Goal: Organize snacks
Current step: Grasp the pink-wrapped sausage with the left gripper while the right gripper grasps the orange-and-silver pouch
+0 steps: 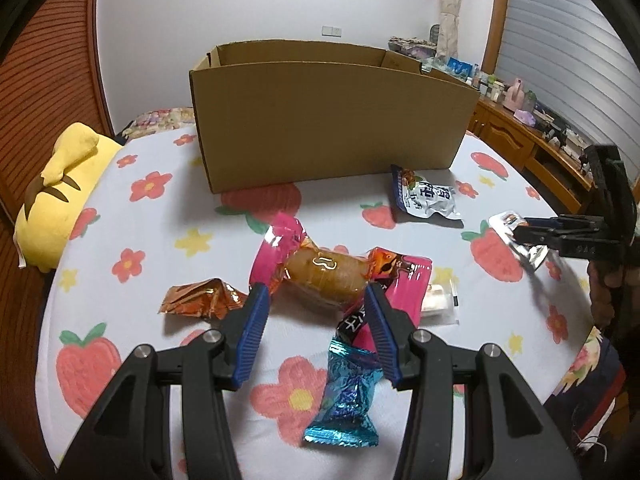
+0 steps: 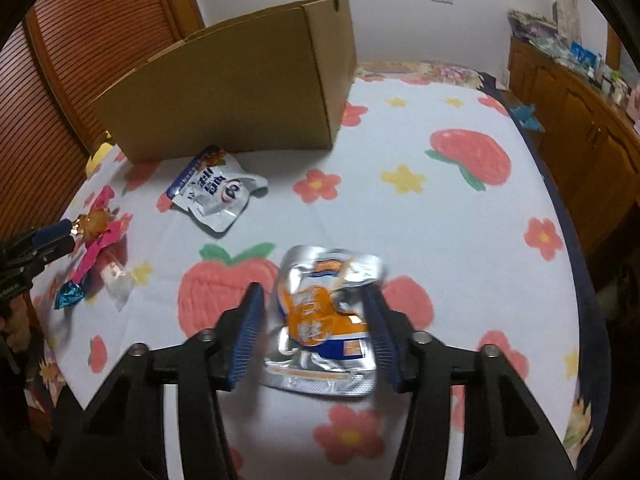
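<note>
My left gripper (image 1: 316, 300) is open, its fingers on either side of a pink-wrapped brown snack (image 1: 332, 276) lying on the bed. A blue foil packet (image 1: 346, 396), an orange foil packet (image 1: 200, 300) and a clear-wrapped white snack (image 1: 438, 300) lie close by. My right gripper (image 2: 314, 304) is open around a silver and orange pouch (image 2: 324, 316) on the sheet. A white and blue pouch (image 2: 212, 192) lies near the open cardboard box (image 2: 240, 92); both also show in the left wrist view, pouch (image 1: 428, 196) and box (image 1: 328, 120).
The bed has a strawberry-and-flower sheet (image 2: 440, 220). A yellow plush toy (image 1: 56, 196) lies at its left edge. A wooden cabinet (image 2: 580, 132) with clutter stands to the right. A slatted wooden door (image 2: 80, 40) is behind the box.
</note>
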{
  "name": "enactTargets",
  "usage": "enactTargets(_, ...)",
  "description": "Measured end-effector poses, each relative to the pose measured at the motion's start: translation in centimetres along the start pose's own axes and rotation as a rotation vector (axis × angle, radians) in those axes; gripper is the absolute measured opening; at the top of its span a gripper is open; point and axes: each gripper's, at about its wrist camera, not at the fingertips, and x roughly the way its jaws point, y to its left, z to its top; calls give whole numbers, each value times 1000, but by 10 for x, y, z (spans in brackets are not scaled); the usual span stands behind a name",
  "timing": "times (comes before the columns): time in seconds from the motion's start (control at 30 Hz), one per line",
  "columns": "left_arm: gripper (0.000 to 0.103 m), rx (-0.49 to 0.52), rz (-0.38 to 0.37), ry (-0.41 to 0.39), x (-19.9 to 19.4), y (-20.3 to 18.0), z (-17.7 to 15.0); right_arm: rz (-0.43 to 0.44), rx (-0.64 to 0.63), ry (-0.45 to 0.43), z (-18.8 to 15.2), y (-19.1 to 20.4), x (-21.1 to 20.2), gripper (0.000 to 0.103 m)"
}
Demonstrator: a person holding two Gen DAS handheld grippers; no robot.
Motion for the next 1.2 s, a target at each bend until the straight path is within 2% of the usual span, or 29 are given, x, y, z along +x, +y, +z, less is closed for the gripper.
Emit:
enactTargets(0.13,49,-22,-9,23,7,1,1,-79,-77,-27,-3,13,6,46)
enactTargets(0.23,49,-40,-5,39,12,3,1,-103,-113,-55,-7,18,8,49)
enactTargets(0.87,54,-147,-62,106,43,6,32,-110,-113,-66,-10,20,10,51)
enactTargets(1.1,54,-116,-16,152,59,-1,37,-109,-112,-67,-10,19,10,51)
enactTargets(1.2,55,-115,-21,170,64,-1,36,-110,-113,-67,-10,19,10,51)
